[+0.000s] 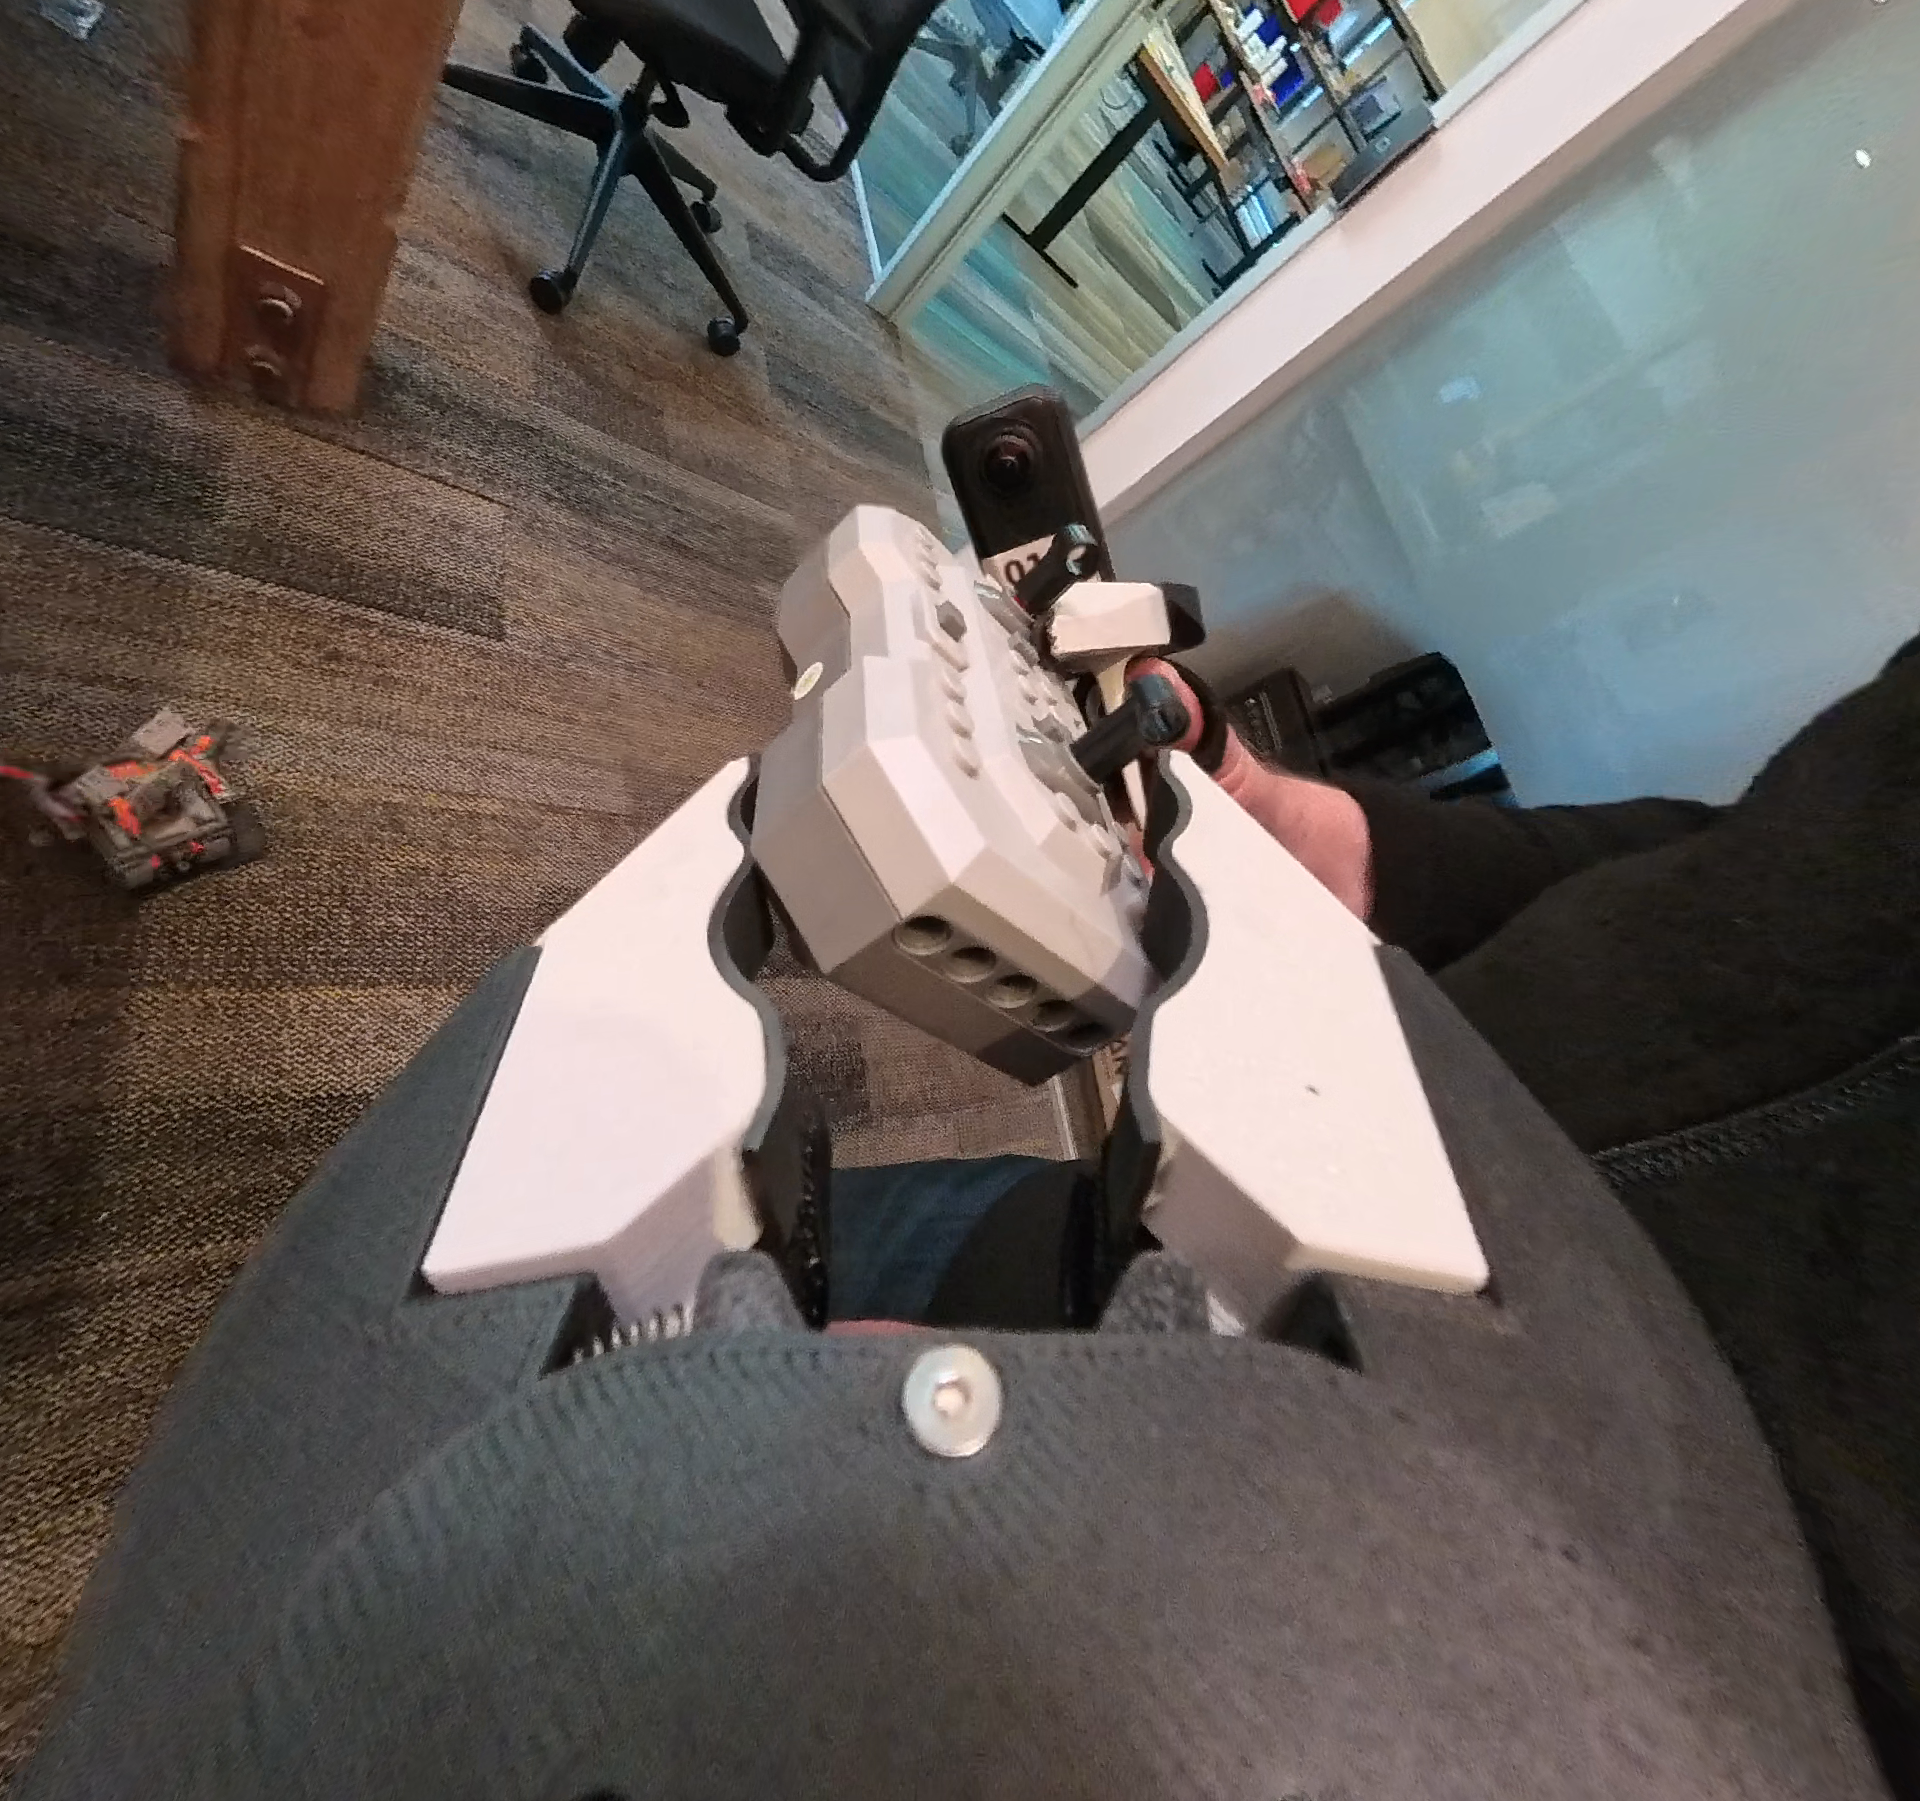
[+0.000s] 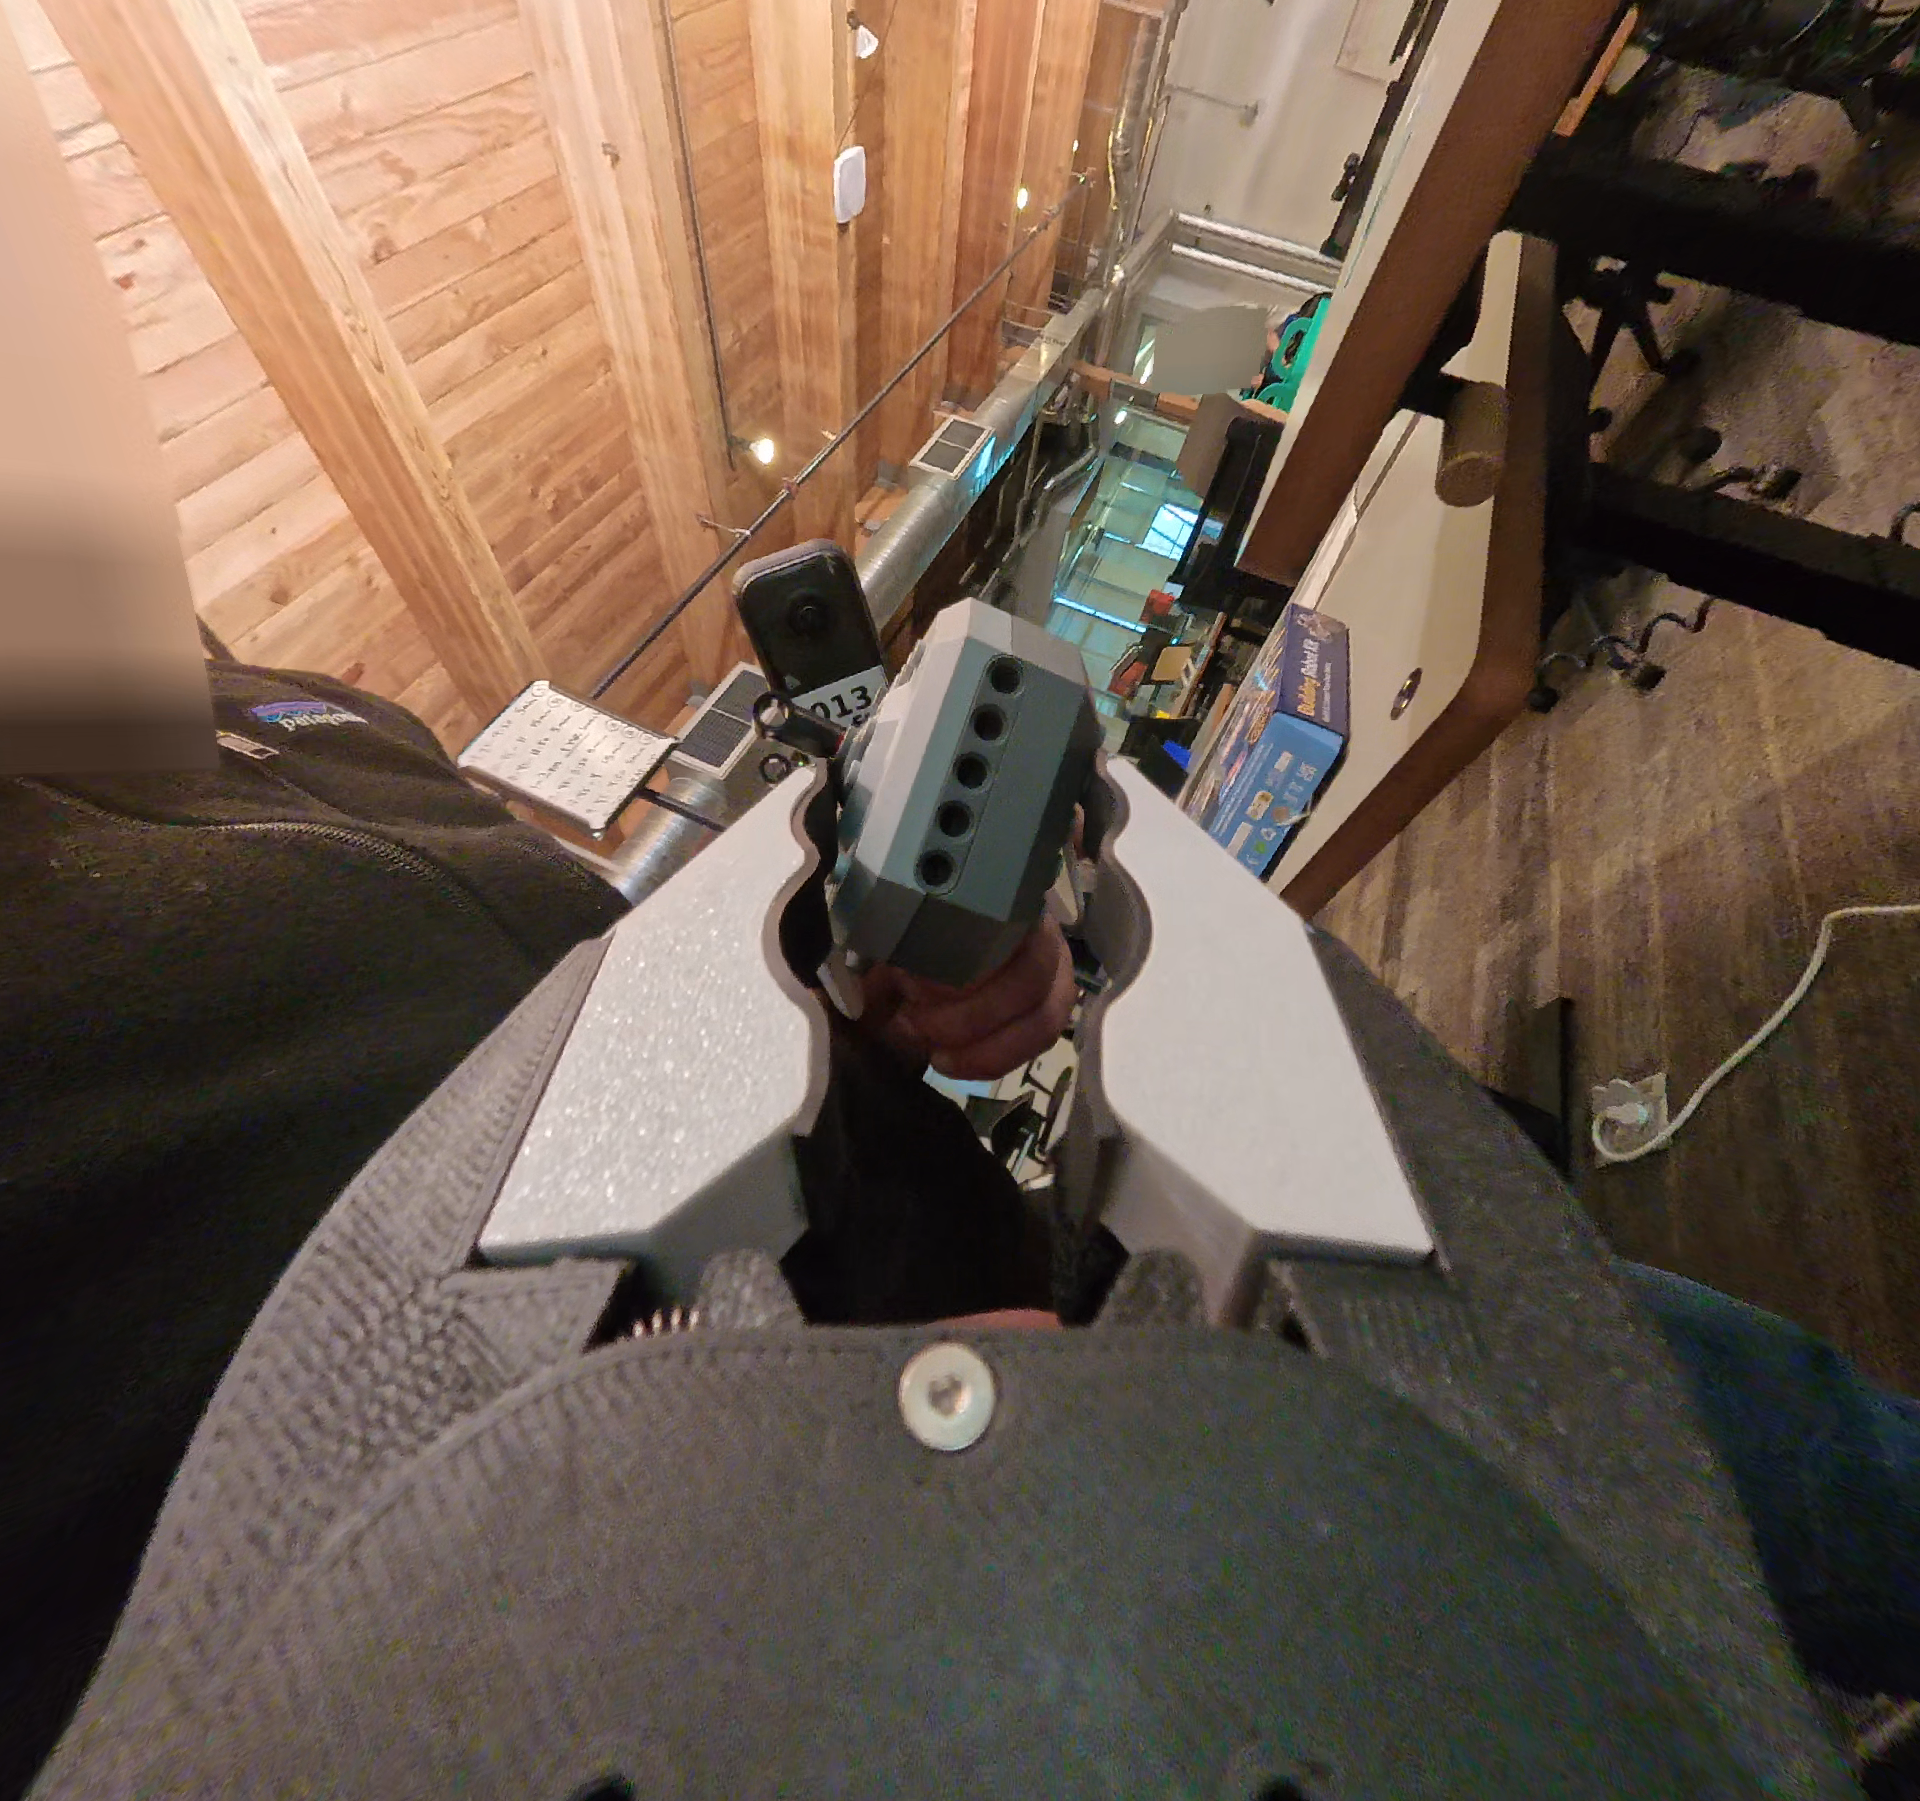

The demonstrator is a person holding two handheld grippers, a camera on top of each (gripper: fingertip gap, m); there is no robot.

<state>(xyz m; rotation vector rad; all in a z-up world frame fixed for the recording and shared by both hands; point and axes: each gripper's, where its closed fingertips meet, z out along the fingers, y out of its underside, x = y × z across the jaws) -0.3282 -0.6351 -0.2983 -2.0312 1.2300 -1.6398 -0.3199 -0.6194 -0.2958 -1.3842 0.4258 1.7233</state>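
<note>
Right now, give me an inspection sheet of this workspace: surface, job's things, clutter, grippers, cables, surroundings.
Surface: brown-grey carpet floor; no tabletop seen.
Job's things: grey-and-white plastic block with rows of round holes, held in the air between both grippers.
Clutter: small grey-and-orange brick-built vehicle on the carpet; blue printed box farther off.
Grippers: left gripper shut on one end of the block; right gripper shut on the other end.
Cables: white cable loose on the floor.
Surroundings: black office chair, wooden post, wooden plank ceiling.
</note>
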